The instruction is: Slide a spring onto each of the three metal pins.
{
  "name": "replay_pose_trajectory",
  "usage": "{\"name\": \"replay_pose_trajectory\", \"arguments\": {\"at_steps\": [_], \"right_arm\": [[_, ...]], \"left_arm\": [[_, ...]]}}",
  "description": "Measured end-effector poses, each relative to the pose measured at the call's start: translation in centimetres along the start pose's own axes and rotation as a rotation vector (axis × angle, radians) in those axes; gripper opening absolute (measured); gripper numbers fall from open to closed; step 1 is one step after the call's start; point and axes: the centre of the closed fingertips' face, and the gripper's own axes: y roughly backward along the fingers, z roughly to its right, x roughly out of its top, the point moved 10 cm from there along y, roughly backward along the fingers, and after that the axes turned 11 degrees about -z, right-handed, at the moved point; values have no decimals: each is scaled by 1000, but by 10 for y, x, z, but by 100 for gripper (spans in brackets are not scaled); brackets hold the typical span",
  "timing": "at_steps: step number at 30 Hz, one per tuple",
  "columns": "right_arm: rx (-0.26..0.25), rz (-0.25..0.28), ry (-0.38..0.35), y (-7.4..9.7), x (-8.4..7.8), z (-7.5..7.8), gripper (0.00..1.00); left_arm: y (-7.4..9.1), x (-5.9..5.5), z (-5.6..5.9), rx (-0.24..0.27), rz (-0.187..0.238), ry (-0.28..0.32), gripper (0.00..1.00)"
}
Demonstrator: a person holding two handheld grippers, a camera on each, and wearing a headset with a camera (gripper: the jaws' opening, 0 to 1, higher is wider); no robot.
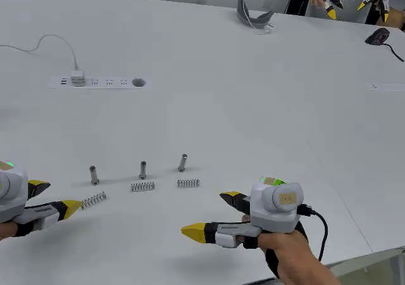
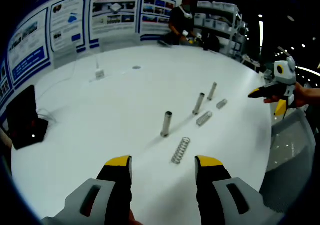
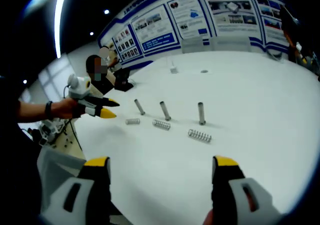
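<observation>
Three metal pins (image 1: 142, 170) upright in a row, lower left on white counter (image 1: 253, 107); three springs (image 1: 142, 186) lying just below them (each loose, flat). Left gripper (image 1: 56, 196) lower-left edge, right gripper (image 1: 209, 214) bottom centre: both wide open, empty

The table (image 1: 253, 107) is plain white. The pins (image 1: 143, 169) are dull grey metal, the springs (image 1: 143, 186) a brighter silver. The left tool (image 1: 57, 196) and right tool (image 1: 209, 214) have white and grey bodies and black jaws with yellow tips. The power strip (image 1: 95, 82) is white and the cable (image 1: 324, 225) is black. The posters (image 2: 115, 7) are blue and white.
</observation>
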Motion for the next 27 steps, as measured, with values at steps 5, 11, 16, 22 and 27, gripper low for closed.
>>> {"name": "replay_pose_trajectory", "arguments": {"at_steps": [5,11,16,22,27], "right_arm": [[4,2,2,-3,2,-2,85],[7,1,8,-6,4,-3,85],[8,-2,12,-7,4,-5,85],[6,-10,12,-6,2,-6,85],[2,-10,8,-4,0,-6,85]], "left_arm": [[11,-5,0,3,19,39,58],[18,-13,-1,-8,0,37,67],[23,-17,4,-25,-1,26,75],[21,-19,8,-46,-2,22,78],[16,-18,14,-60,-25,-4,82]]}}
